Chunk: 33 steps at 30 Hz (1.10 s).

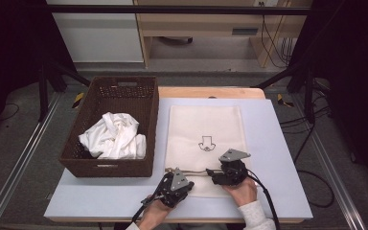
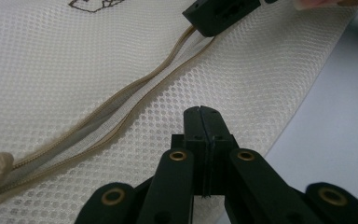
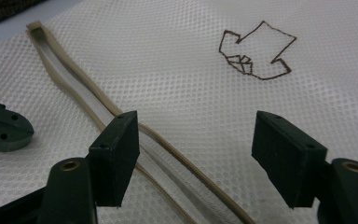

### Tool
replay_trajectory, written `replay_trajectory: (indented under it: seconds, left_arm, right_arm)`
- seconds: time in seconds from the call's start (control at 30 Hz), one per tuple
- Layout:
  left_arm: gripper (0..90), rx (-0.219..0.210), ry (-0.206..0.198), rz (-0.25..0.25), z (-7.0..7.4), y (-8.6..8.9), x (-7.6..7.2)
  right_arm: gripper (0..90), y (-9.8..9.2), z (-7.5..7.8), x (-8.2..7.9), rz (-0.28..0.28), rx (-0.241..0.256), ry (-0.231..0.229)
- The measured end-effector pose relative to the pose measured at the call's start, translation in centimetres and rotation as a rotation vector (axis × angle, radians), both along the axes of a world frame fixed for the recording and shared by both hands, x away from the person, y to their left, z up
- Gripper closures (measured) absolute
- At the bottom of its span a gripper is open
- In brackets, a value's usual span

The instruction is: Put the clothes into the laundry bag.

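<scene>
We see a cream mesh bag, its weave a fine grid of tiny holes, with a beige zipper along one edge. A dark brown outline drawing, shaped like an arrow, is printed on the bag. Our left tongs and right tongs are matt black with small brass-coloured rivets. The worktop is pale lilac-blue. On it stands a dark brown woven basket holding white cloth. A white sleeve covers one wrist.
</scene>
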<state>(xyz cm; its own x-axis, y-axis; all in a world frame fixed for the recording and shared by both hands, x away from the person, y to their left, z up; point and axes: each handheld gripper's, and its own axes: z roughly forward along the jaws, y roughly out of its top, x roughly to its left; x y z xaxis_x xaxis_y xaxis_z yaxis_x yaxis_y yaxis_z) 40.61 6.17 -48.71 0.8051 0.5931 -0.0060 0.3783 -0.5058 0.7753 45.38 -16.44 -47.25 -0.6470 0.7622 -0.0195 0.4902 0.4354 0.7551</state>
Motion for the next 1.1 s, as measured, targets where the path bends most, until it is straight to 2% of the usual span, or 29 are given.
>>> replay_trajectory:
  seconds: [0.13,0.37,0.47,0.57,0.7,0.93,1.03,1.1]
  left_arm:
    - [88.6,0.004,-0.002,-0.006,0.0,-0.1,0.0]
    - [88.4,0.018,-0.025,-0.006,-0.1,-0.2,-0.2]
    - [88.4,0.022,-0.029,-0.006,-0.1,-0.3,-0.3]
    - [88.4,0.017,-0.028,-0.007,-0.1,-0.2,-0.3]
    - [88.4,0.013,-0.024,-0.006,-0.1,-0.2,-0.2]
    - [87.6,-0.007,0.002,-0.007,0.0,0.0,0.1]
    - [86.8,-0.016,-0.003,0.001,0.8,0.3,0.5]
    - [85.8,-0.029,-0.031,0.014,2.0,0.5,0.9]
  right_arm:
    - [39.5,0.5,-0.9,0.3,0.007,-0.047,0.015]
    - [52.5,0.6,-1.0,0.0,0.007,-0.036,0.022]
    - [62.3,0.6,-0.8,-0.4,0.039,-0.049,0.028]
    - [70.3,0.6,-0.7,-0.7,0.068,-0.047,0.04]
    - [78.5,0.6,-0.7,-0.7,0.07,-0.039,0.041]
    - [85.8,0.4,-0.5,-0.7,0.062,-0.051,0.034]
    - [86.5,0.3,-0.1,-0.6,0.059,-0.031,0.033]
    - [86.8,0.1,0.3,-0.6,0.061,-0.014,0.019]
